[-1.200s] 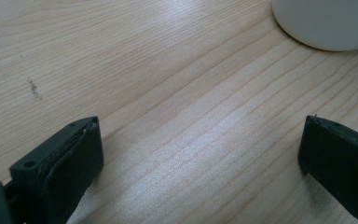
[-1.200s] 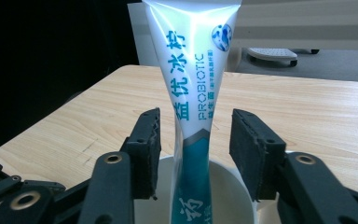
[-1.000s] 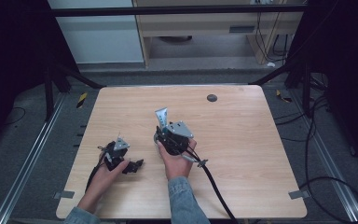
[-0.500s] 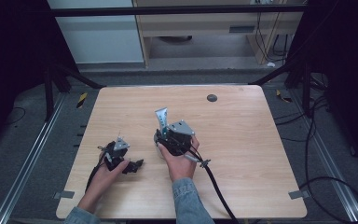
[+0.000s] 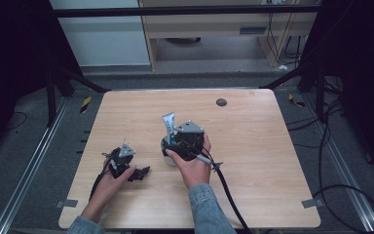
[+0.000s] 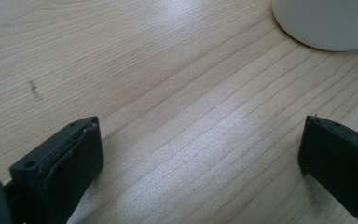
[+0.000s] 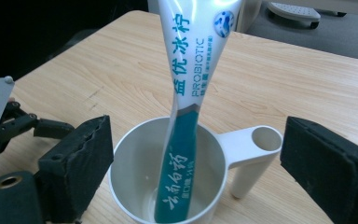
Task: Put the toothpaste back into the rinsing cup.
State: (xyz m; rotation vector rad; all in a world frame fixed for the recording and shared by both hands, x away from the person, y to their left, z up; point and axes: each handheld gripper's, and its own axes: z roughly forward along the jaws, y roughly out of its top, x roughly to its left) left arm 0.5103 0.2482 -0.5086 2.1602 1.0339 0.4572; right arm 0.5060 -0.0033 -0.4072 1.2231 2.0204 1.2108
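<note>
A white and teal toothpaste tube point(image 7: 186, 93) stands tilted inside a white cup point(image 7: 214, 154) whose handle point(image 7: 256, 142) points right. My right gripper point(image 7: 198, 140) is open, one jaw on each side of the cup and touching neither cup nor tube; its jaws have just been opening. From above, the tube point(image 5: 169, 127) sticks up beside the right gripper point(image 5: 177, 142) near the table's middle. To the left, my left gripper point(image 5: 143, 171) rests low over the wood. Its jaws point(image 6: 200, 140) are open with bare table between them, and the cup's side point(image 6: 326, 23) lies ahead.
The wooden table point(image 5: 272, 146) has a small dark round spot point(image 5: 221, 102) near its far edge. The right gripper's black cable point(image 5: 226, 187) trails toward the front edge. Metal frame legs and a grey floor surround the table.
The right gripper's jaws have spread away from the tube, and that hand has lifted slightly. The tube stays in the cup. The left hand has kept still.
</note>
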